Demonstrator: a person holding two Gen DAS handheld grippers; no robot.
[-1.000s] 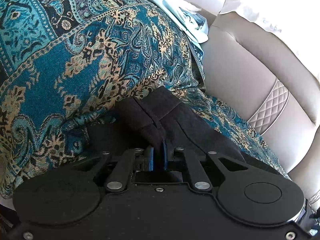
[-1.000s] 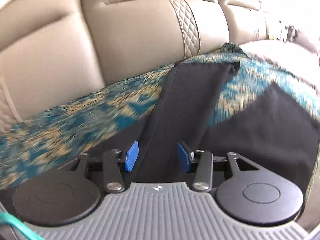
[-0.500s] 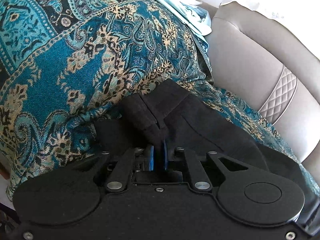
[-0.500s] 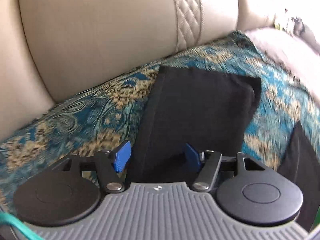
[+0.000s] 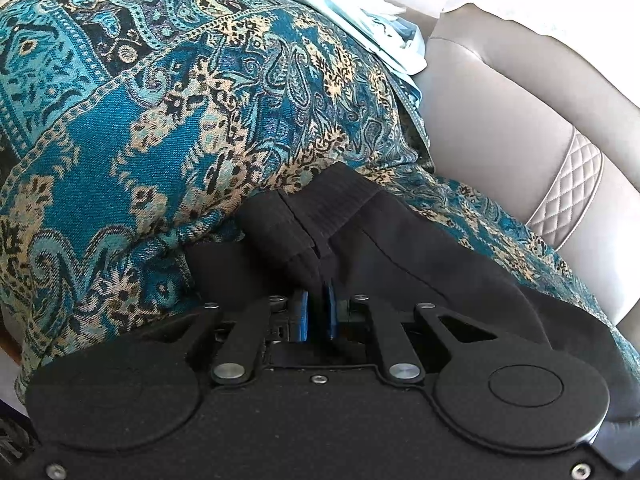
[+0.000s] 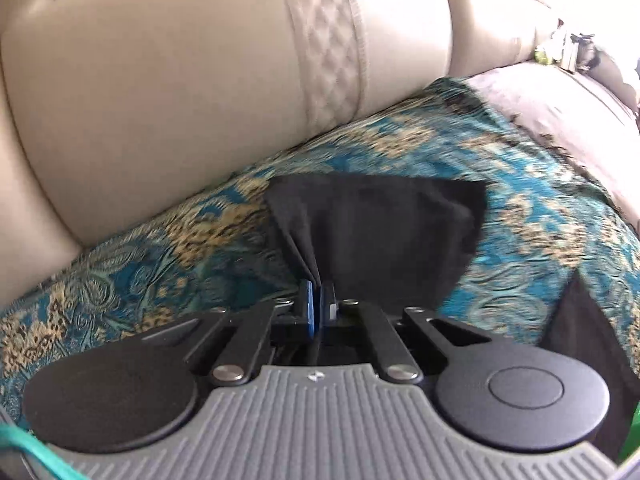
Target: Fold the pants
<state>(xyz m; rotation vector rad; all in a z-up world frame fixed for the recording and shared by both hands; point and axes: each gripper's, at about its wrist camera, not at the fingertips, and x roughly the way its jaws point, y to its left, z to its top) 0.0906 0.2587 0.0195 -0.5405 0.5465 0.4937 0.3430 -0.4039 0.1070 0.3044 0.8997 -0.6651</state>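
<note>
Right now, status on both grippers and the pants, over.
Left gripper shut on the black pants at the waistband. Right gripper shut on the pants, fabric bunched between the pads. Pants lie on the patterned throw; nothing in the way.

Black pants (image 5: 400, 248), seemingly bunched, on throw (image 5: 160, 120)

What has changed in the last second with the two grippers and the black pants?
The right gripper moved forward over the black fabric pants and its jaws, open before, closed on a pinch of them. The left gripper stayed clamped on the pants' waistband; the teal patterned throw on the beige leather sofa kept its place.
</note>
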